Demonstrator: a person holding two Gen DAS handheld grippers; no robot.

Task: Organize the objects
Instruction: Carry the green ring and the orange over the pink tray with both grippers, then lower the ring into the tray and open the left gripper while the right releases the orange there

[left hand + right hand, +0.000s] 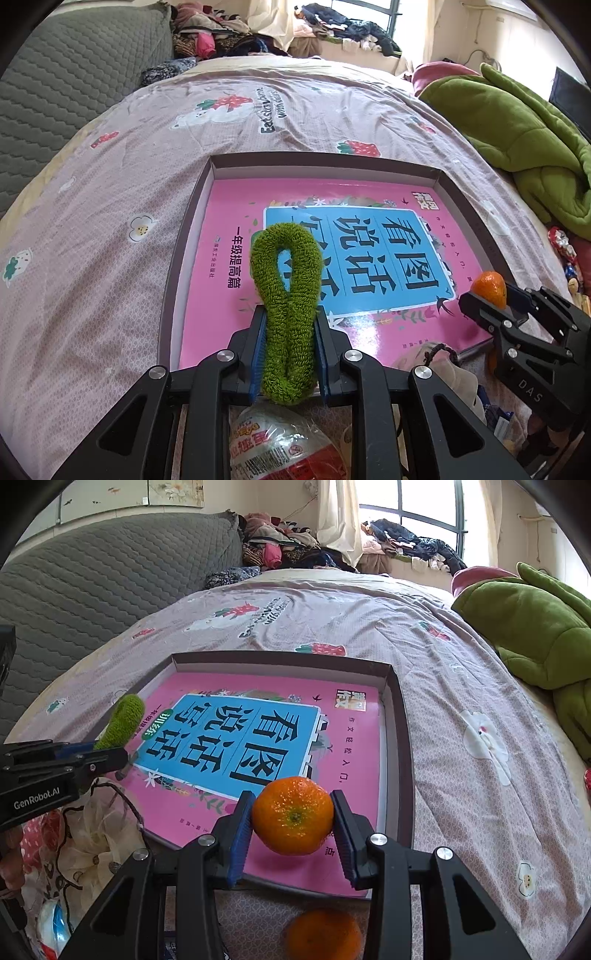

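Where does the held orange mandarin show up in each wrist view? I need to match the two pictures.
Left wrist view: the round orange mandarin sits at the right edge, clamped in the right gripper.
Right wrist view: it is low and central, between the blue-padded fingers, above the book's near edge.
Shared landmark: the pink book with the blue title panel in the shallow brown box.

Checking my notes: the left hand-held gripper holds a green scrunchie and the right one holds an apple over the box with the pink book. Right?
Not quite: the right hand-held gripper holds an orange, not an apple, as the right wrist view shows. The rest stands.
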